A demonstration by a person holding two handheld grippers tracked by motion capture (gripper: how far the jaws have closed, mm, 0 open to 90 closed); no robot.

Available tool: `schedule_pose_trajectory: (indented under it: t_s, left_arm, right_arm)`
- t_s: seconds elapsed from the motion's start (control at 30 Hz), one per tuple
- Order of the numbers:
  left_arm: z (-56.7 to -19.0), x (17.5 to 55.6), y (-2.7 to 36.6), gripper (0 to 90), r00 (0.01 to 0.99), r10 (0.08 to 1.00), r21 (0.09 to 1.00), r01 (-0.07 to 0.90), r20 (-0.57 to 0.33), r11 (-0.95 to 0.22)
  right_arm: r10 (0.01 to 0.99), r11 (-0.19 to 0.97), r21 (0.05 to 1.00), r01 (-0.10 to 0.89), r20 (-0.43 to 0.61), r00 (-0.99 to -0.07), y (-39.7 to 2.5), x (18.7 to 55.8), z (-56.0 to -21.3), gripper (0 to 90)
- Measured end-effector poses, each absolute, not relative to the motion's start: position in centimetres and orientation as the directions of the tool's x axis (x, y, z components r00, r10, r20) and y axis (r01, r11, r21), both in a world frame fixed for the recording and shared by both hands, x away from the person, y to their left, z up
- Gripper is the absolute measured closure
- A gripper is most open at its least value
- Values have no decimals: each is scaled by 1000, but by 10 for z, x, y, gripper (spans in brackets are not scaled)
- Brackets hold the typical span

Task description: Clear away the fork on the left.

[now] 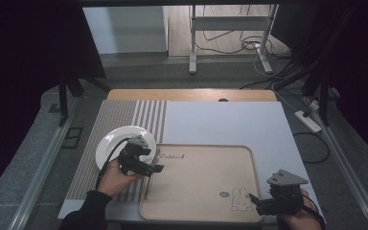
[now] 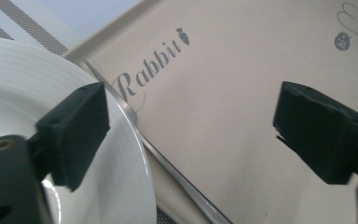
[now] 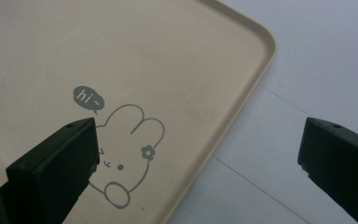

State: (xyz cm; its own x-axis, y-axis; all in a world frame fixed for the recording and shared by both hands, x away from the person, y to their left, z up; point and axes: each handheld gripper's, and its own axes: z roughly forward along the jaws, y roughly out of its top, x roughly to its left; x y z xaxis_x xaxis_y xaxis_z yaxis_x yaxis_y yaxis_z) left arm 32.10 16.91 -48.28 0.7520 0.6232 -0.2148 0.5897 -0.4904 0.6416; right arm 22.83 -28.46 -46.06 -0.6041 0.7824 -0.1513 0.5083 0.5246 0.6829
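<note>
White plate (image 1: 117,142) under left hand-held gripper (image 1: 146,166), jaws apart, beside tray (image 1: 206,213)

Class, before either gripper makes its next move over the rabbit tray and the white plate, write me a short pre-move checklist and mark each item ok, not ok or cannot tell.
1. Left gripper open, holding nothing: ok.
2. Right gripper open, holding nothing: ok.
3. Rabbit tray bare where it shows: ok.
4. White plate on the striped placemat, beside the tray's left edge: ok.
5. Plate holds nothing: cannot tell, the left gripper covers part of it.
6. Right gripper at the tray's near right corner, above the rabbit print: ok.
</note>
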Motion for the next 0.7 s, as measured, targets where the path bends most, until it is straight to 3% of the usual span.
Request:
schedule_pose_trajectory:
  t_s: [0.37, 0.7]
  left_arm:
    - [-483, 316, 186, 5, 737, 629, 646, 608, -245, -461]
    - [-486, 311, 196, 0, 723, 646, 649, 617, -244, -445]
  right_arm:
    - [782, 526, 682, 508, -153, -605, -284, 228, -461, 0]
    - [782, 526, 683, 506, -155, -604, -284, 228, -461, 0]
